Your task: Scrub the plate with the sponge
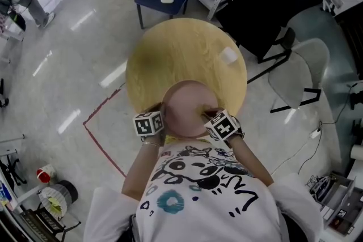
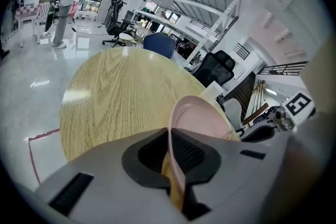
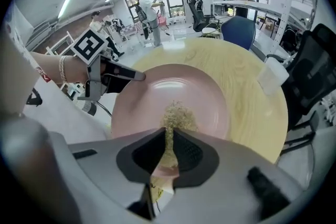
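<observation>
1. Scrubbing goes best if the right tongs [image 3: 169, 150], clenched on the sponge [image 3: 177, 115], press its flat face down and sweep across the whole plate [image 3: 157, 92], from centre to rim.
2. Left tongs [image 2: 176, 153] are clamped on the plate's rim; that hold should be firm so the plate neither slides nor tips.
3. Plate: round, pale pink, smooth and shallow, with a raised rim. It is at the near edge of a round wooden worktop [image 1: 181, 54], right in front of the person.
4. Sponge: thin, yellowish-green, rough-looking, touching the plate's middle.
</observation>
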A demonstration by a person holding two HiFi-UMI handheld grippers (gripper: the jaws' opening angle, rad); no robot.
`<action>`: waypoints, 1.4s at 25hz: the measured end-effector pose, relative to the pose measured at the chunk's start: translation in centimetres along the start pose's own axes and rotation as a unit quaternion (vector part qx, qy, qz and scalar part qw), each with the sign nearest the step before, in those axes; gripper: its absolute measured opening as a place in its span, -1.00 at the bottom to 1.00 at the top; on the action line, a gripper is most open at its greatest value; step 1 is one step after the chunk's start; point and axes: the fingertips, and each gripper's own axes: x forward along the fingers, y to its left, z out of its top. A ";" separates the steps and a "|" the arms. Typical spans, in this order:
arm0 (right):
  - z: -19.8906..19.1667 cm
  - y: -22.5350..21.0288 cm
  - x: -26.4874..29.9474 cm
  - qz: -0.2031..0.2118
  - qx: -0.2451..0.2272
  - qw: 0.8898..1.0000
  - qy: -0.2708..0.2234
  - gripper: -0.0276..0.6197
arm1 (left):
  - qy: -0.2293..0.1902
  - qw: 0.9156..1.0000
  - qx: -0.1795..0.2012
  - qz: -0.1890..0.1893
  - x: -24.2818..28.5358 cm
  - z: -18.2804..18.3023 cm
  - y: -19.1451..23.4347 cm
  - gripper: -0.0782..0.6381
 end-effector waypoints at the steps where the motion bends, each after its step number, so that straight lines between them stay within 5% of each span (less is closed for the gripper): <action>1: -0.2 0.5 0.0 0.006 0.000 1.000 0.001 -0.74 | 0.000 1.000 0.000 -0.001 0.0 0.0 0.0 -0.70; 8: 0.0 4.8 0.6 0.089 0.008 0.996 0.004 -0.74 | 0.001 1.000 0.002 -0.003 0.1 0.1 -0.2 -0.70; 18: 2.7 10.4 2.4 0.181 -0.043 0.983 0.015 -0.74 | 0.014 1.000 0.024 -0.014 0.3 0.1 -0.3 -0.70; 35: 9.1 5.9 4.2 0.147 -0.034 0.988 -0.017 -0.74 | 0.023 0.999 0.024 -0.016 -0.9 -0.9 0.1 -0.70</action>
